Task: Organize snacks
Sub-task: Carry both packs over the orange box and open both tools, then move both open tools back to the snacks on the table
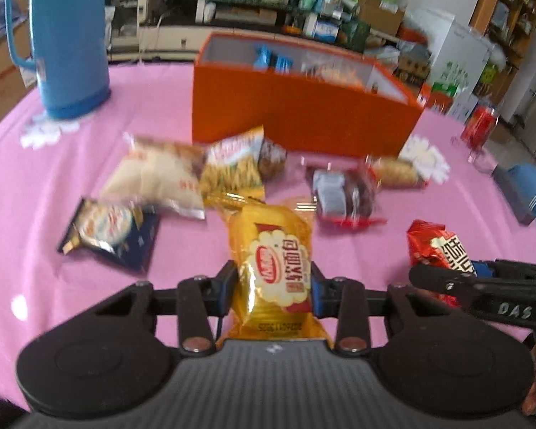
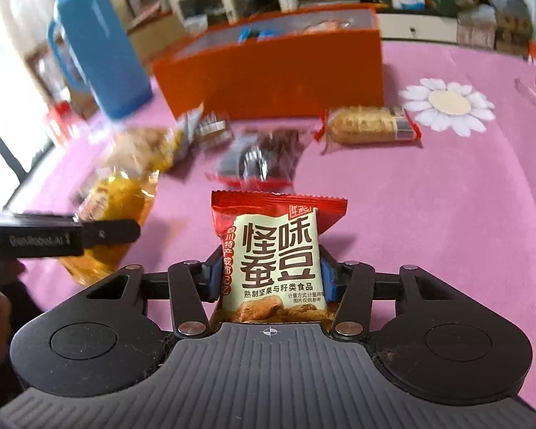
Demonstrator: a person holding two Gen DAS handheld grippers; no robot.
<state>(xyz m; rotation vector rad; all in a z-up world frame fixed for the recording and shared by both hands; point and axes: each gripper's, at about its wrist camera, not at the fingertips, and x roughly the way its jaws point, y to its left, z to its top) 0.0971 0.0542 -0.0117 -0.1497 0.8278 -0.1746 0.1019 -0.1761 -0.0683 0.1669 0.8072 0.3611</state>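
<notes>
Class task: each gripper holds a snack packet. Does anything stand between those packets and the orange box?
Loose snacks lie on the tablecloth before the orange box, under the path. Nothing visible blocks its open top.

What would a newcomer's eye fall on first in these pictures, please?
Each gripper pinches a snack: the left gripper holds a yellow packet, the right gripper a red packet. Behind them an orange box stands on the pink tablecloth, more snacks scattered before it and a blue thermos to its left.
</notes>
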